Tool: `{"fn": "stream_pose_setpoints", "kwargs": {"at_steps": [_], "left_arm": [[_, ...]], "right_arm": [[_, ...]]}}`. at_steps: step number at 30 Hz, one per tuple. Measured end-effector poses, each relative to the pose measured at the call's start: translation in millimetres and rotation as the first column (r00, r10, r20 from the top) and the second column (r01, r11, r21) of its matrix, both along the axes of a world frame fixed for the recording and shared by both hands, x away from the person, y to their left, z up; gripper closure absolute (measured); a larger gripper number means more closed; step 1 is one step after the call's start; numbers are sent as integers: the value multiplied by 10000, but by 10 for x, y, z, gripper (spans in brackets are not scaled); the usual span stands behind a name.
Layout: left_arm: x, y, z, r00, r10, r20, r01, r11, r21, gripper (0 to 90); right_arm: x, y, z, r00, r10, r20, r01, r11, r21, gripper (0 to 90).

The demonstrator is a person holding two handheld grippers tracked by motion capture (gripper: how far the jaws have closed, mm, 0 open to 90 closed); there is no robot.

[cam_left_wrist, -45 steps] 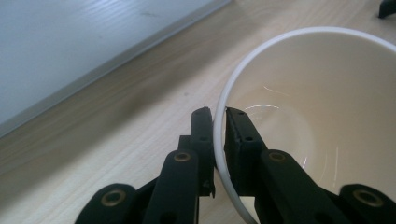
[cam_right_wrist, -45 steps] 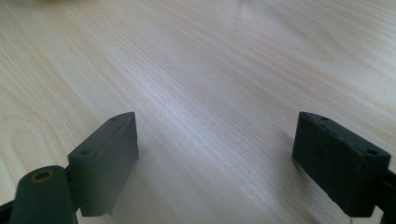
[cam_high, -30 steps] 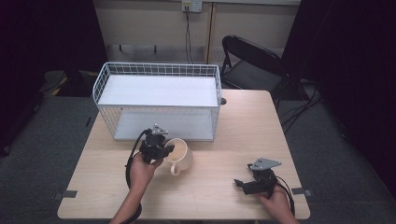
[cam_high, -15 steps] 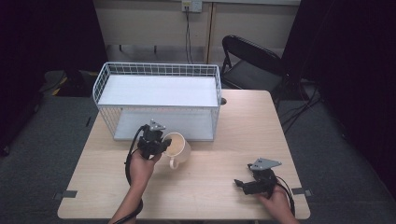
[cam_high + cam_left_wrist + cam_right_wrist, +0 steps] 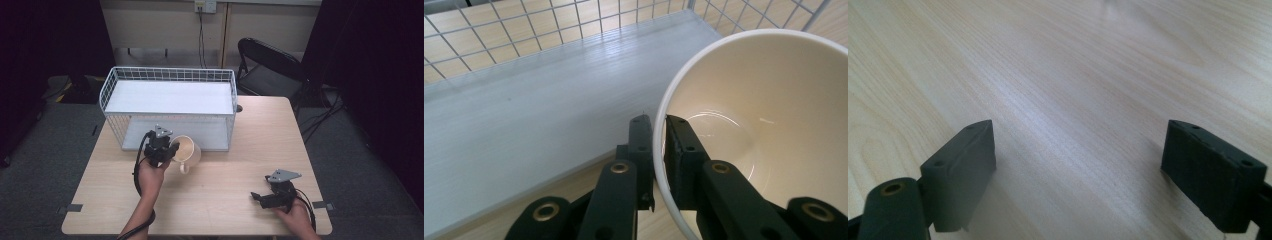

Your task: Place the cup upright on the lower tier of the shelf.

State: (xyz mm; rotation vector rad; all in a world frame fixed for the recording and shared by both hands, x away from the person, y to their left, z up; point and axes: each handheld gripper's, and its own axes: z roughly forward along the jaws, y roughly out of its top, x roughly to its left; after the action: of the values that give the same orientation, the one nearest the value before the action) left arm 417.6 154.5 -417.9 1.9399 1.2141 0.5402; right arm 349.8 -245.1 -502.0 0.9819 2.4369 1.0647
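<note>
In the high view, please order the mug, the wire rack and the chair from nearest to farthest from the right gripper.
From the right gripper:
1. Mug, to its left, held by the left gripper.
2. Wire rack, behind the mug.
3. Chair, beyond the table's far edge.

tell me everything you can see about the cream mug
The cream mug looks like glazed ceramic, empty and glossy inside, with a handle on the side toward the person. It is tilted, mouth toward the left gripper, which is clamped on its rim with one jaw inside and one outside, in front of the white wire rack.

Black chair (image 5: 272, 62), grey carpet (image 5: 45, 165), wall socket (image 5: 205, 5)
</note>
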Motion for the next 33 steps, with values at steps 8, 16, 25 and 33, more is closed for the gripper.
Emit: {"fn": "stream_pose_setpoints", "kwargs": {"at_steps": [8, 16, 25, 33], "left_arm": [[43, 23, 14, 9984, 463, 311, -460, 9989, -107, 828], [79, 57, -10, 9938, 917, 627, -903, 9956, -251, 828], [128, 29, -38, 9894, 1150, 883, -1147, 9934, -83, 828], [146, -12, -73, 9854, 1314, 1086, -1325, 9912, 33, 828]], "right_arm": [[0, 0, 0, 10000, -1, -2, 1, 10000, -1, 135], [0, 0, 0, 10000, 1, -3, -1, 10000, 2, 135], [0, 0, 0, 10000, 0, -2, 0, 10000, 0, 135], [0, 0, 0, 10000, -1, 2, 1, 10000, 0, 134]]}}
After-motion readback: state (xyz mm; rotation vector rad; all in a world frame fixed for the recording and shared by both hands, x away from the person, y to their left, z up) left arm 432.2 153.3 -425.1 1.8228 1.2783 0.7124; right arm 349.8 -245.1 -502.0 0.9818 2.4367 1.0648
